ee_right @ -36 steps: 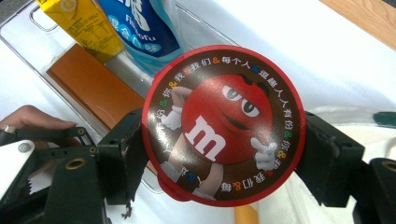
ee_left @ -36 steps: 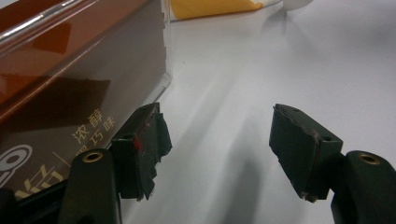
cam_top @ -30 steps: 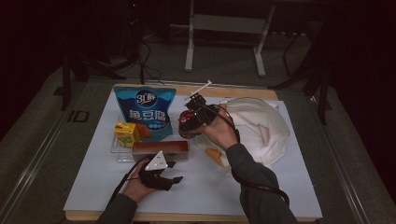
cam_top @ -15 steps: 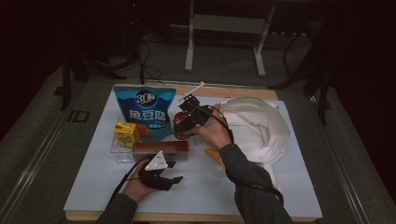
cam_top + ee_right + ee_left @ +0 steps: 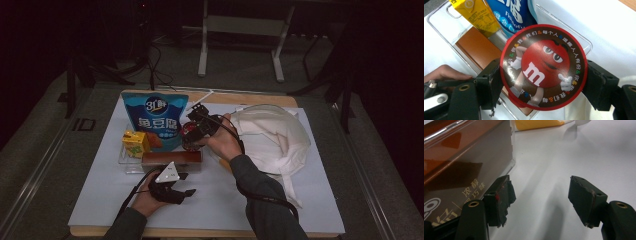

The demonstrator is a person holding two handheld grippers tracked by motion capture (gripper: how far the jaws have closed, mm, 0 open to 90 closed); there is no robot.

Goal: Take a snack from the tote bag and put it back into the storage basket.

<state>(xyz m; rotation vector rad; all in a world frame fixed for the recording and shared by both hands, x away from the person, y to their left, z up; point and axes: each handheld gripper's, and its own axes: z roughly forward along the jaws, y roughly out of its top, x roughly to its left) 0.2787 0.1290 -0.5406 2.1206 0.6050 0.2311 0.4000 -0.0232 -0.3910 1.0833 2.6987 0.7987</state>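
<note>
Looks like a dim lab or studio: white-topped wooden table (image 5: 310, 210), grey metal stand legs (image 5: 240, 45), black cables on the grey floor (image 5: 150, 65).

Materials and finishes, listed outward from the clear tray (image 5: 584, 41).

Tray: transparent hard plastic, smooth, glossy edges. In it, brown box (image 5: 461, 162): glossy film-wrapped card, reflective; yellow carton (image 5: 477, 17): coated paper, slight sheen; blue pouch (image 5: 155, 120): shiny printed plastic film. Over the tray, round red-and-brown candy lid (image 5: 544, 66): glossy printed surface, clamped between matt black rubbery pads of the right gripper (image 5: 544, 82). Left gripper (image 5: 540, 200) near the box: matt black pads, worn and ragged at edges, brass-looking screw eyelets. Under the tray, white sheet (image 5: 564, 152): smooth, matt. Right of the tray, white bag (image 5: 272, 137): soft, creased cloth.
</note>
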